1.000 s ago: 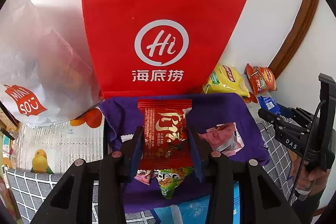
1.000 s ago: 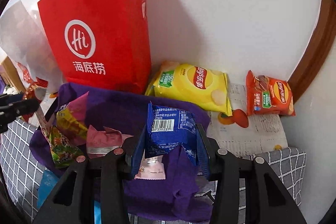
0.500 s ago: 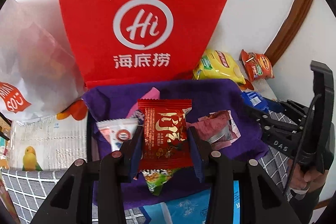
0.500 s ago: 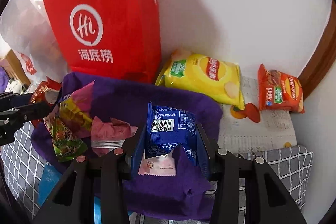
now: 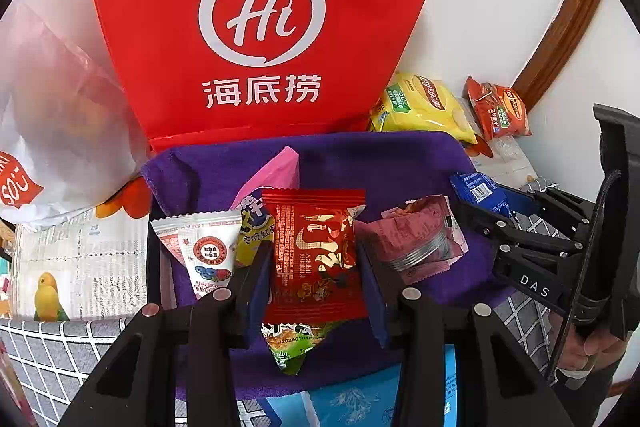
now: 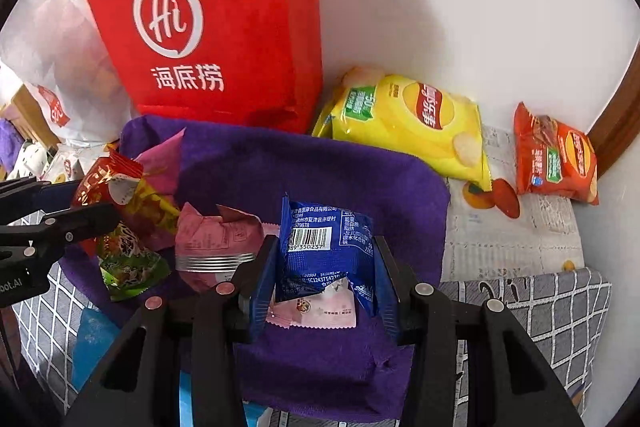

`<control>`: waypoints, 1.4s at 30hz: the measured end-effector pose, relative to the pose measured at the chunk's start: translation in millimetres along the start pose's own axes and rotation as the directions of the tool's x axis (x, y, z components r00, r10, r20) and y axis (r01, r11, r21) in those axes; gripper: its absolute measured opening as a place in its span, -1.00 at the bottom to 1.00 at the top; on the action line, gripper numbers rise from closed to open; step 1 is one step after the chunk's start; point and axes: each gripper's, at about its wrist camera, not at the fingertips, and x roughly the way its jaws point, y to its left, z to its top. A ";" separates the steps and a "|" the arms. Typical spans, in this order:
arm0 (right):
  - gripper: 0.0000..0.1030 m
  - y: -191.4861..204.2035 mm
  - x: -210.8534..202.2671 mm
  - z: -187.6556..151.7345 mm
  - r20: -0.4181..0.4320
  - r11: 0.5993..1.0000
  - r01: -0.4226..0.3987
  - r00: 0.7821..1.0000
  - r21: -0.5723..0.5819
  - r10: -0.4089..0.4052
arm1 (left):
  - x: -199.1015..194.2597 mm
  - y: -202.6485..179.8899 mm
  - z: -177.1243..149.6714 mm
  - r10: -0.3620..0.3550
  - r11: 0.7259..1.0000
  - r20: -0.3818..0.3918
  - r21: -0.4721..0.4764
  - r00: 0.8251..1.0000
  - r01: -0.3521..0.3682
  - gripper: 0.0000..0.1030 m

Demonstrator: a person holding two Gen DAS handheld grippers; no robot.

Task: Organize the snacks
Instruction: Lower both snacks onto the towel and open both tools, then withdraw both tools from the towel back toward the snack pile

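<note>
Left gripper (image 5: 316,263) clamped on red packet (image 5: 316,247), right gripper (image 6: 324,267) clamped on blue packet (image 6: 326,247), both mid-frame over purple cloth (image 6: 320,167) piled with pink pouch (image 6: 216,243), green packet (image 6: 128,263).

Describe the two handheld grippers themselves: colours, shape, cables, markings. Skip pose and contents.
Both are matte black plastic frames with angular cut-outs and round silver bolt heads. The left gripper and right gripper have dark blue pads lining the fingers. From the left wrist view, the right gripper shows white "DAS" lettering, a black cable down its handle, and a bare hand gripping it.
</note>
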 end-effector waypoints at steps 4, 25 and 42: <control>-0.12 -0.6 4.1 -0.7 -0.013 1.000 0.002 1.000 0.003 -0.002 | 5.4 1.3 0.4 0.004 1.000 -0.012 -0.004 1.000 -0.004 -0.23; -0.01 2.0 8.6 -1.8 -0.033 1.000 0.012 0.999 -0.018 -0.013 | 11.9 -2.5 -0.2 0.053 0.998 -0.010 0.023 0.999 -0.052 -0.21; 0.22 -5.1 -53.6 7.3 0.108 0.998 0.016 0.994 0.067 -0.023 | -29.8 -12.0 2.9 -0.013 0.999 0.058 0.035 0.998 0.011 0.13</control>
